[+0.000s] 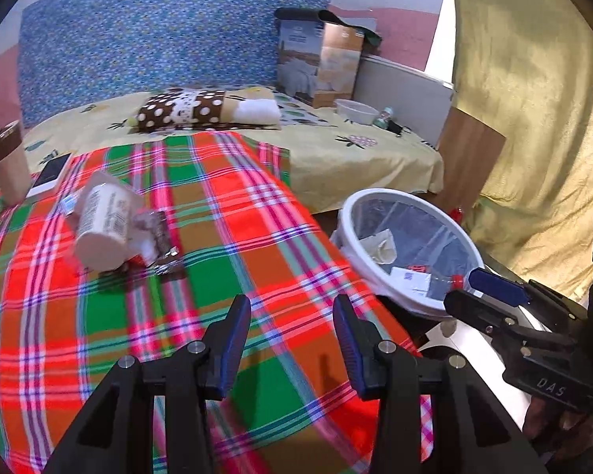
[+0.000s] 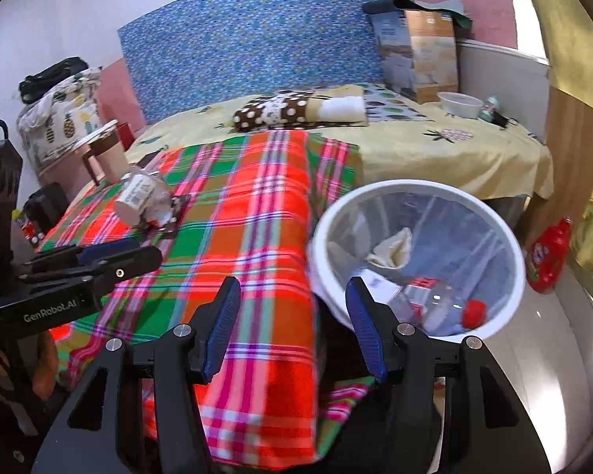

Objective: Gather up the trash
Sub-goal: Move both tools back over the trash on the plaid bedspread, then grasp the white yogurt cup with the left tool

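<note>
Remaining trash, a tipped white paper cup lying with a crumpled foil wrapper, sat together on the plaid blanket over the bed, well apart from the white lined bin already holding a bottle and paper scraps. Left gripper and right gripper both hung open with nothing between the jaws, nowhere near the pile. Could've easily gone wrong from there: light cup rolling off or crushing, thin wrapper slipping out on soft fabric.
</note>
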The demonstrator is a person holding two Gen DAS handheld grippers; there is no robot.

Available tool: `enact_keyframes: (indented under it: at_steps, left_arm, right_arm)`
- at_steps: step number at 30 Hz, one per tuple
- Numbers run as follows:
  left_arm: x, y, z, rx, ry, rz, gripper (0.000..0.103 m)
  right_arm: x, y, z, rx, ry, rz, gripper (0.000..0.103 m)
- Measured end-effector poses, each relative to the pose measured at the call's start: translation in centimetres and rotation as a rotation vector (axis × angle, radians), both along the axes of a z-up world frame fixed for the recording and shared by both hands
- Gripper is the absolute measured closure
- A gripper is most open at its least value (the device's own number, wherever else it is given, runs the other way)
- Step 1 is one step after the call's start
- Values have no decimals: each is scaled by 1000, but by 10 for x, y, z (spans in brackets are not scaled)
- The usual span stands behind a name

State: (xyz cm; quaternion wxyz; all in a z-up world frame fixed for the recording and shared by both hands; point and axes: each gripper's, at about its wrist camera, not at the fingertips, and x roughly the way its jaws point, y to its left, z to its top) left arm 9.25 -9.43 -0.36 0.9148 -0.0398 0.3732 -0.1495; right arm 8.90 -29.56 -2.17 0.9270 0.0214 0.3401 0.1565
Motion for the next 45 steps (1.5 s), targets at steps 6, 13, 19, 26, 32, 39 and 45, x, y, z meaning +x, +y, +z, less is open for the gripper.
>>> enact_keyframes:
  at_steps: [6, 13, 19, 26, 32, 39, 45]
  left_arm:
    - [-9, 22, -3, -10, -2, 44, 60]
    - [-11, 45, -4, -18, 0, 113, 60]
    - [-5, 64, -3, -15, 2, 177, 60]
    - [13, 89, -5, 1, 18, 250, 60]
    - [33, 110, -2, -15, 15, 290, 48]
    - [66, 123, -5, -51, 26, 309, 45]
    - [86, 128, -16, -73, 66, 319, 45]
  right_arm:
    - [1, 16, -3, 11, 25, 53, 46]
    - [3, 31, 0, 23, 29, 91, 46]
    - [10, 41, 1, 24, 32, 117, 46]
    - [21, 55, 2, 17, 33, 155, 46]
    - [33, 65, 4, 14, 29, 174, 46]
    - [45, 71, 4, 12, 31, 189, 46]
    - [50, 74, 0, 9, 50, 191, 46]
